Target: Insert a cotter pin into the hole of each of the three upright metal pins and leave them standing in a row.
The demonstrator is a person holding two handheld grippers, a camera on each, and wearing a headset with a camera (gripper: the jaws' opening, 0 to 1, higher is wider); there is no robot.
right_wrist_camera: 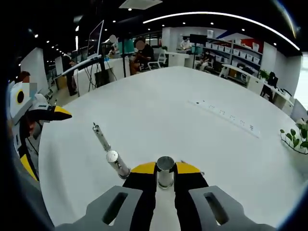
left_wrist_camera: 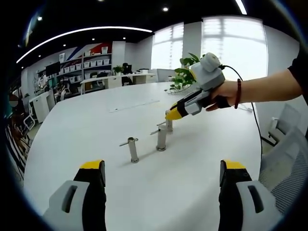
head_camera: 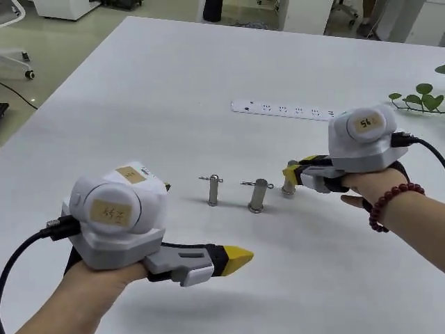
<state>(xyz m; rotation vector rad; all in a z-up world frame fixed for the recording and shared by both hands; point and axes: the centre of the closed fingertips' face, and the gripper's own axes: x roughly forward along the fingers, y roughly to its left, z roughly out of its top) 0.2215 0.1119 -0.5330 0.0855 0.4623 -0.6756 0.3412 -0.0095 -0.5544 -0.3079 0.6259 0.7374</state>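
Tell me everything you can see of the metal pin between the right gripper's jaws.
The metal pin is a short, silvery, steel-looking cylinder with a flat round top. It stands upright on the white table at the row's end, next to the middle pin. The right gripper clamps it near the top, one yellow-tipped jaw on each side.

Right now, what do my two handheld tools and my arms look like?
The left tool and right tool match: white-and-grey moulded bodies, black jaws tipped yellow, a tan handwritten sticker on top, and a black cable at the rear. The right wrist wears a dark red bead bracelet.
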